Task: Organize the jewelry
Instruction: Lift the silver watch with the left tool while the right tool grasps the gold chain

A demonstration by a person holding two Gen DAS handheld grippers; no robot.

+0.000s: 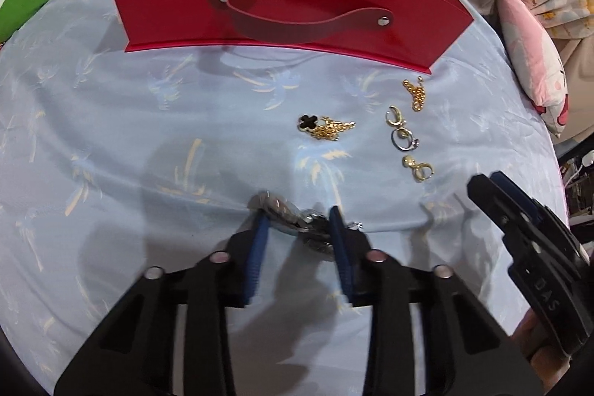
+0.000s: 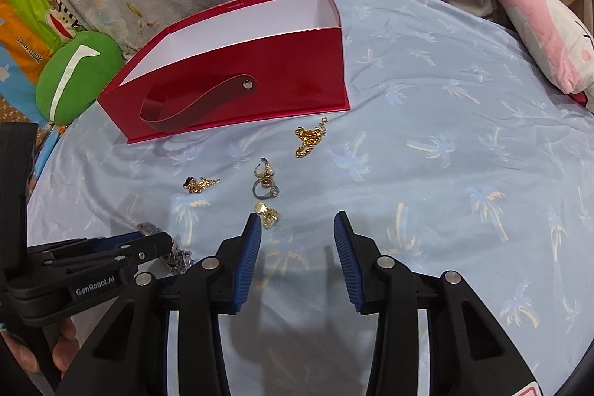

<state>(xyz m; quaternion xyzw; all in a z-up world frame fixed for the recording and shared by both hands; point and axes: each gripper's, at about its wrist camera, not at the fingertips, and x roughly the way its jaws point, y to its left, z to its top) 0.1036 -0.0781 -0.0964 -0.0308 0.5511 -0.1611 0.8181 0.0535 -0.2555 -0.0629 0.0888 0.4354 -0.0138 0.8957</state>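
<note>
A silver metal-link watch point(image 1: 297, 223) is bracketed by the blue pads of the left gripper point(image 1: 299, 221) on the light blue palm-print cloth point(image 1: 111, 136) — whether the pads press it cannot be told. The right gripper point(image 2: 297, 229) is held with fingers apart and nothing between them, just beside a gold earring point(image 2: 268, 213). Further out are seen a silver ring point(image 2: 265, 190), a gold bead chain point(image 2: 310, 138) and a black clover necklace point(image 1: 323, 127) — all lying loose in front of the open red box point(image 1: 289, 6).
</note>
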